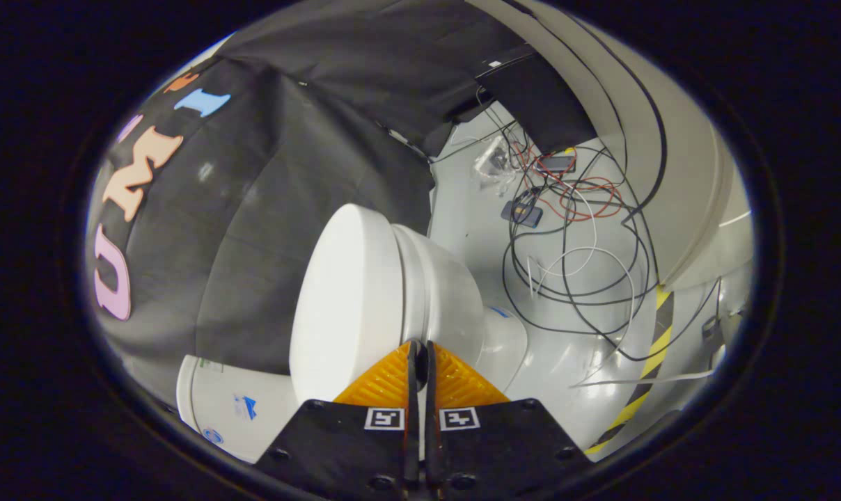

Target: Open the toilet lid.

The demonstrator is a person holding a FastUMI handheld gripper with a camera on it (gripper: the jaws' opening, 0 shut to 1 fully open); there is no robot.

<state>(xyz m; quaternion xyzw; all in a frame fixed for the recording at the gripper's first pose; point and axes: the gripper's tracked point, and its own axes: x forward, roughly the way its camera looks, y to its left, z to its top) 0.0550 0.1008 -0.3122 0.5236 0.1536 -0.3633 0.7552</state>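
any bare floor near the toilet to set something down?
Bare white floor lies between the white toilet bowl and the yellow-black hazard tape. Beyond, tangled black, white and red cables crowd it. The orange-fingered claw, shut, sits at the white toilet lid.

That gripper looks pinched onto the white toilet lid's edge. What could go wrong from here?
The orange ribbed fingers of the gripper meet at the rim of the smooth white plastic toilet lid, so a thin hold could slip and let the lid drop onto the white toilet bowl. The tangle of black, white and red cables on the floor beyond could trip someone.
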